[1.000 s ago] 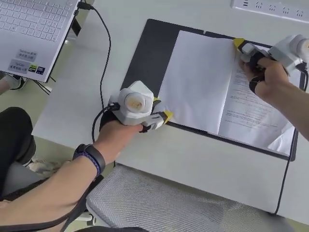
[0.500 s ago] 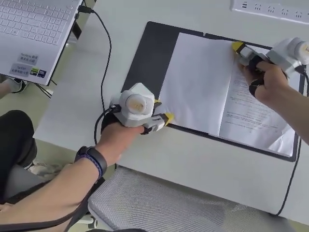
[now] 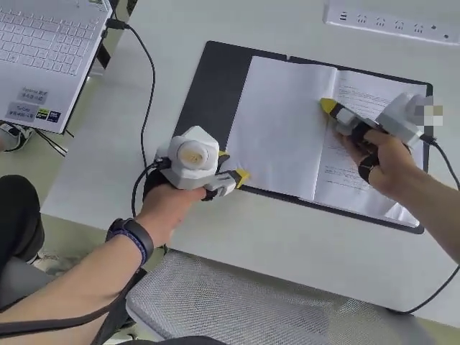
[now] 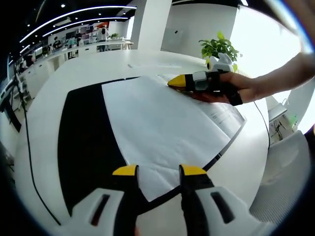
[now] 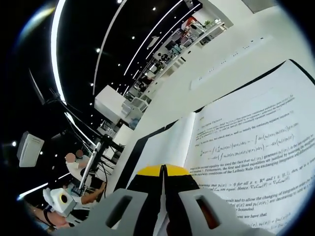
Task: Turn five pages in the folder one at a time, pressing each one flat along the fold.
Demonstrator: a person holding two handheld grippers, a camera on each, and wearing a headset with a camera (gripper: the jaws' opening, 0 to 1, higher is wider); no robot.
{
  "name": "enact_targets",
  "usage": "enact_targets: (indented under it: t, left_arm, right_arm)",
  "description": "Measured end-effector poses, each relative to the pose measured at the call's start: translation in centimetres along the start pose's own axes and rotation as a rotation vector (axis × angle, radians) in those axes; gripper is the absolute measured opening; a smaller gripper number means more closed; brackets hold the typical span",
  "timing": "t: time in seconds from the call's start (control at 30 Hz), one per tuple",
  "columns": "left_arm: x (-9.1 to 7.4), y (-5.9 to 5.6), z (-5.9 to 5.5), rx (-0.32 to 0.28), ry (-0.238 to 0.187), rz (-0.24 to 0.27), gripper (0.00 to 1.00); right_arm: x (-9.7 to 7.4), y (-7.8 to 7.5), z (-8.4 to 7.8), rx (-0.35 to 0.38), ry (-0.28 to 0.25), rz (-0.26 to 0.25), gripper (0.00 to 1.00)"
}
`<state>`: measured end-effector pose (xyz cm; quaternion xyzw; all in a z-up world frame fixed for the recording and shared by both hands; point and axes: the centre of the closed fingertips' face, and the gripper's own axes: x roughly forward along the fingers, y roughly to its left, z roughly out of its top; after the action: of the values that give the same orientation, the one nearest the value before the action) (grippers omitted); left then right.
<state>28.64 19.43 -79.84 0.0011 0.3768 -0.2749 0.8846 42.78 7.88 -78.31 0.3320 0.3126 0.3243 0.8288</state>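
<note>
An open folder (image 3: 214, 86) is seen lying flat on the white counter (image 3: 287, 237), with its black inside cover exposed on the left. A blank white page (image 3: 280, 122) is laid over to the left of the fold, and a printed page (image 3: 366, 88) is laid to the right of it.

The right gripper (image 5: 161, 170) is held with its two yellow-tipped jaws pressed together and nothing between them. Its tips are set down at the fold, about halfway down the page, where the blank and printed pages meet.

The left gripper (image 4: 159, 171) is held with its jaws a moderate gap apart and nothing clamped. It is placed at the near left corner of the blank page, by the folder's lower edge; whether the paper is touched cannot be told.

A laptop (image 3: 43, 43) is placed at the far left of the counter, a black cable (image 3: 151, 93) is run beside the folder, and a power strip (image 3: 388, 23) is laid beyond it.
</note>
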Motion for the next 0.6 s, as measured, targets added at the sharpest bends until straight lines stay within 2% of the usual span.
enact_targets:
  t: [0.07, 0.13, 0.23, 0.37, 0.6]
  left_arm:
    - [0.0, -0.1, 0.0, -0.001, 0.004, -0.004, 0.32]
    - [0.0, -0.2, -0.1, 0.008, 0.007, -0.005, 0.33]
    - [0.0, -0.2, -0.1, 0.009, 0.007, -0.004, 0.32]
    - [0.0, -0.1, -0.1, 0.019, 0.004, 0.002, 0.3]
    - [0.3, 0.2, -0.3, 0.024, 0.004, 0.003, 0.3]
  right_arm:
    - [-0.9, 0.8, -1.0, 0.011, 0.007, 0.022, 0.0]
    - [-1.2, 0.2, -1.2, 0.025, 0.003, 0.032, 0.0]
    - [-2.1, 0.8, -1.9, 0.039, -0.001, 0.033, 0.0]
    - [-2.8, 1.0, -3.5, 0.019, 0.039, 0.048, 0.0]
    - [-4.8, 2.4, -6.2, 0.047, 0.061, 0.071, 0.0]
